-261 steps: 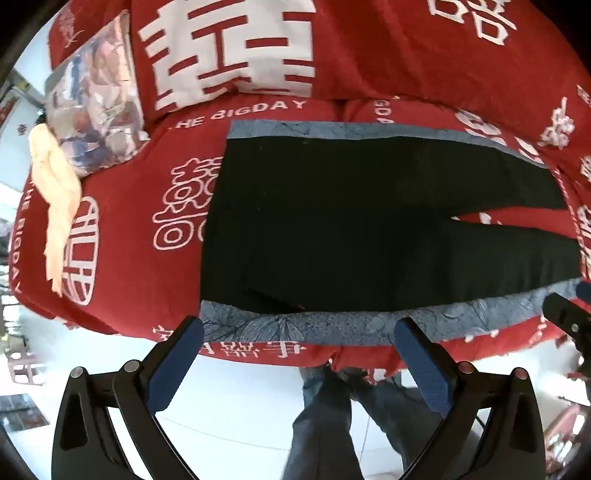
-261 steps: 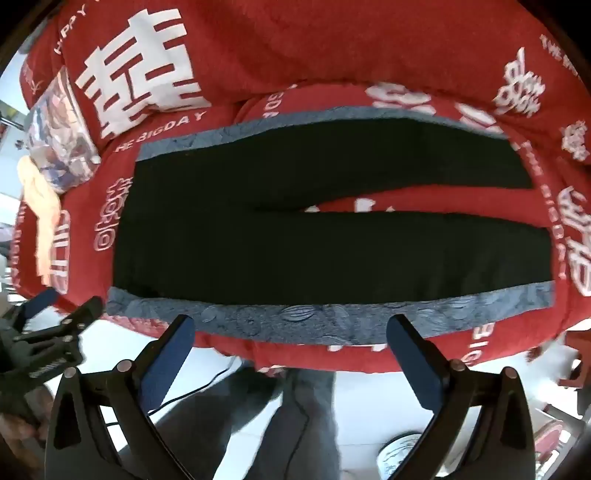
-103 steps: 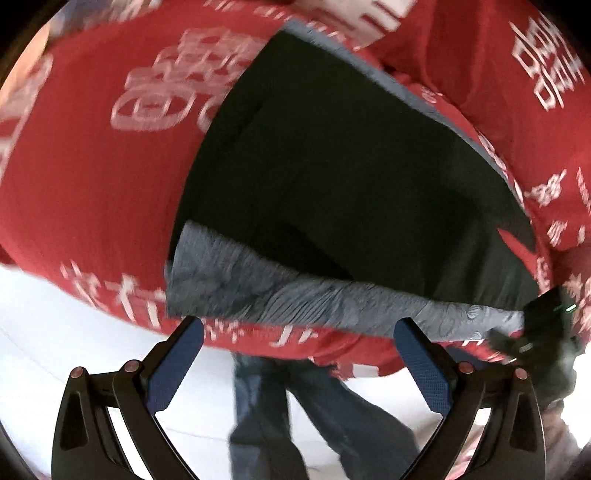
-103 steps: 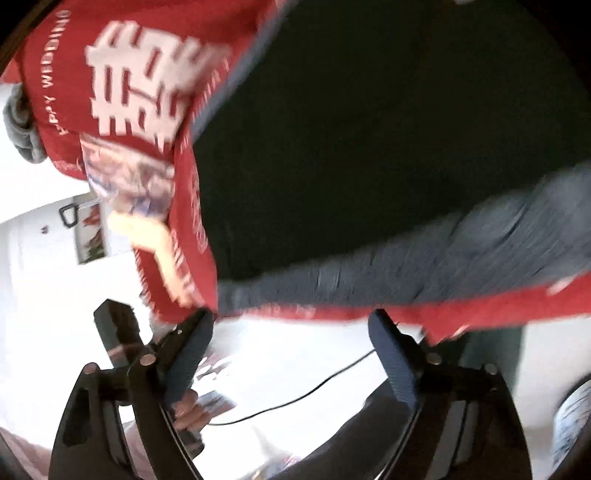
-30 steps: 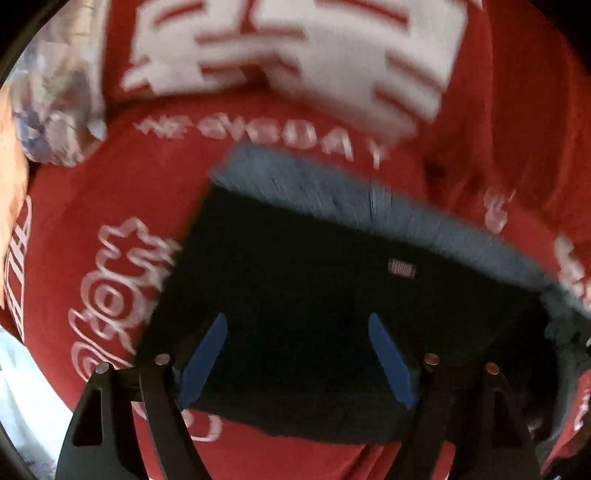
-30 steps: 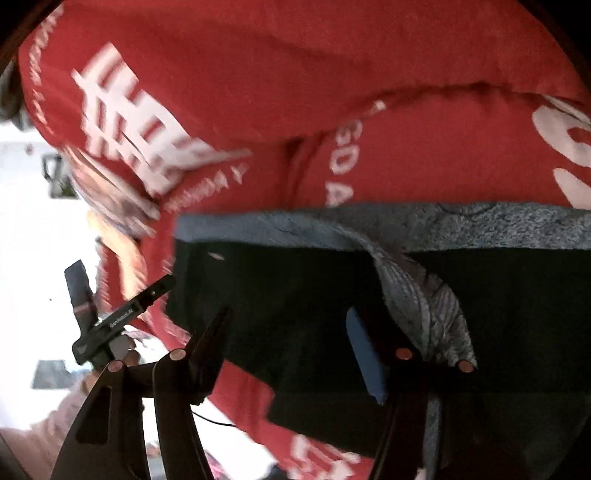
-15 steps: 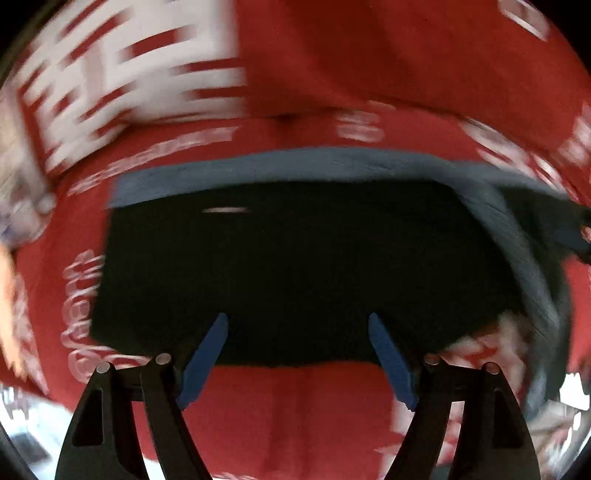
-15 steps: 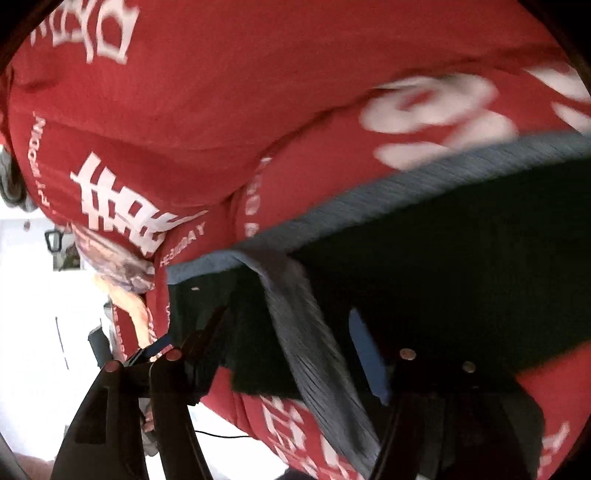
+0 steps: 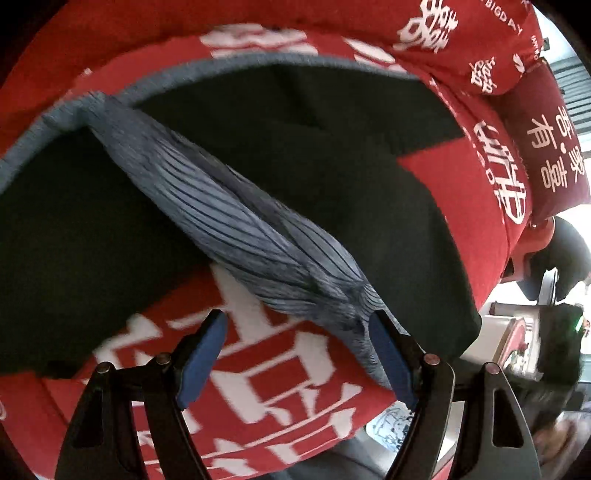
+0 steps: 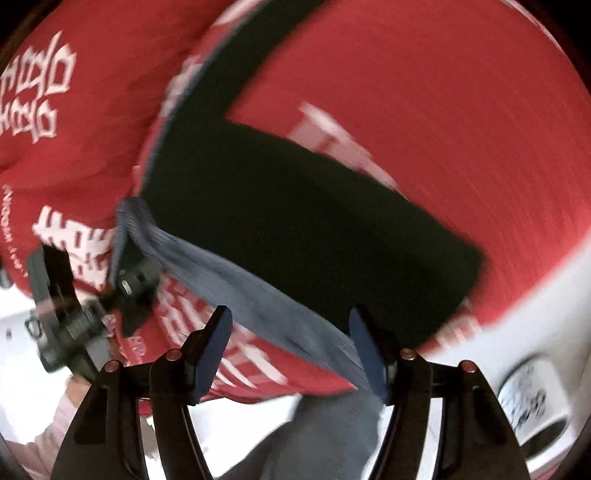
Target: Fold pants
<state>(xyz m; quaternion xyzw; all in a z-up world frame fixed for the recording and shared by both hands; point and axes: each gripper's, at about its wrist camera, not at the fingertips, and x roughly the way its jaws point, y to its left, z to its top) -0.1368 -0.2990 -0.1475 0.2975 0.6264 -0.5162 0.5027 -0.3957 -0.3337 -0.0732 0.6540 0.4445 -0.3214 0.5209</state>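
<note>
The black pants (image 9: 332, 155) with a grey-blue pleated side band (image 9: 240, 218) lie on the red sofa cover (image 9: 461, 173). In the left wrist view the band stretches taut from the far left corner down to my left gripper (image 9: 295, 354), bunched against the right finger (image 9: 388, 354); the jaws stand partly apart. In the right wrist view the black pants (image 10: 303, 221) and their band (image 10: 258, 295) run toward my right gripper (image 10: 291, 347), passing by its right finger (image 10: 365, 347); the jaws stand apart. The other gripper (image 10: 62, 317) shows at left, by the band's far end.
The sofa's red backrest cushions with white characters (image 9: 436, 33) rise behind the pants. A dark red cushion (image 9: 550, 144) sits at the right end. White floor (image 10: 517, 350) and the person's jeans (image 10: 325, 435) lie below the sofa's front edge.
Both grippers have swung round and pulled back toward the sofa's front. The grey band, slack and folded over before, is now stretched taut across the black fabric.
</note>
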